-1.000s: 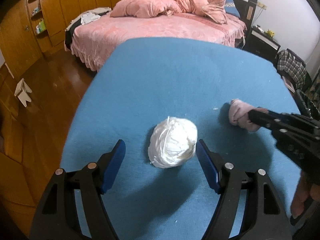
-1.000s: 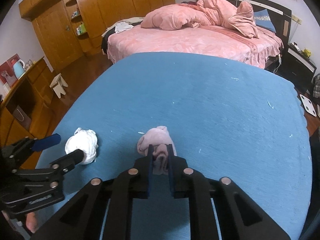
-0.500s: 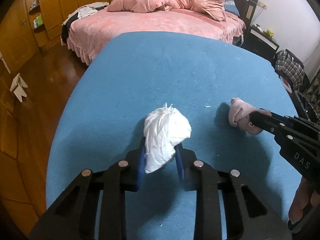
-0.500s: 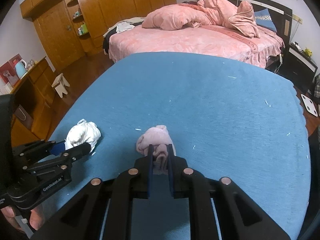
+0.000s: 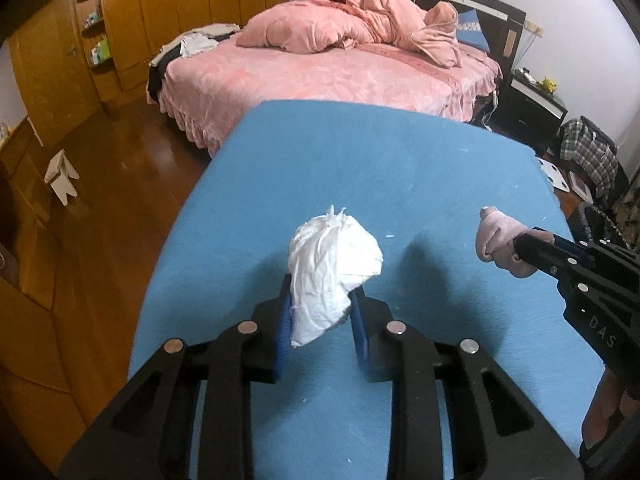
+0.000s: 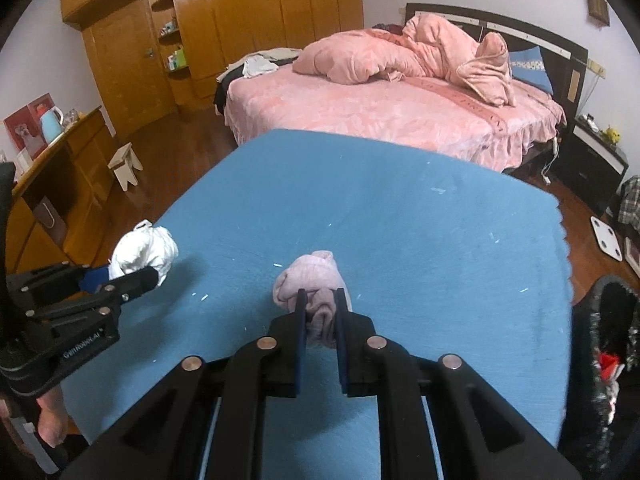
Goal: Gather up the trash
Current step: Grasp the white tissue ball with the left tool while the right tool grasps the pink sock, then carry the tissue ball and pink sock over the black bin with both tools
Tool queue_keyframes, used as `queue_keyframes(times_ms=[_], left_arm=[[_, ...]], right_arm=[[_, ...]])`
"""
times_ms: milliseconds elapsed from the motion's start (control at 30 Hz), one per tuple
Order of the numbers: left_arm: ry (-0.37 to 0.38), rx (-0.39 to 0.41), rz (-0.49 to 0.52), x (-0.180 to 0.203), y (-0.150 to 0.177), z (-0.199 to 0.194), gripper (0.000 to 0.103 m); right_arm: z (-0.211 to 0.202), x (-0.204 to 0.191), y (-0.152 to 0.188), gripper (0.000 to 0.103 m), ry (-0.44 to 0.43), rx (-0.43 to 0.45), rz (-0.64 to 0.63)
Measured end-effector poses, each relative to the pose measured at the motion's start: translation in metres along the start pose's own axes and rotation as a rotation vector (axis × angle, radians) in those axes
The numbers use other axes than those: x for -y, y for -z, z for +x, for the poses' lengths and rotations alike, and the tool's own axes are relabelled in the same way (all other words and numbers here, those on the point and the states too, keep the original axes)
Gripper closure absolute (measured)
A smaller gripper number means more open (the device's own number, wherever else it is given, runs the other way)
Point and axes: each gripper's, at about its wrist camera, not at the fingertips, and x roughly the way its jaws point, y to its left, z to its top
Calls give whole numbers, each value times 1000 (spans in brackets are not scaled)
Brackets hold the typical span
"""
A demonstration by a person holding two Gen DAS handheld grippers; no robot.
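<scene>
Paper wad [image 5: 334, 268] left of cloth wad [image 5: 500, 240], above table [image 5: 400, 168].

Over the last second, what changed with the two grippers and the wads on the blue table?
The left gripper went from open jaws either side of the white paper wad to shut on it, and has raised it off the blue table, shadow beneath. The right gripper stayed shut on the pink wad, which looks slightly higher now.

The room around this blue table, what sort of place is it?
Most likely a home bedroom: a bed with a rumpled pink duvet, a wooden wardrobe along the wall, and a dark nightstand beside the bed.
</scene>
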Motion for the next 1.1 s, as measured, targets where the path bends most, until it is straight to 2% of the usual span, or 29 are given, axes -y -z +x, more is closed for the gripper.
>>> queue_keyframes(times_ms=[500, 767, 1100], left_arm=[[-43, 27, 33, 61, -1, -57, 78], [-40, 34, 81, 120, -1, -79, 78], [-8, 37, 112, 200, -2, -99, 78]], right_arm=[[-74, 39, 3, 90, 40, 58, -26], [-112, 77, 15, 90, 69, 59, -9], [-157, 145, 31, 90, 114, 31, 42]])
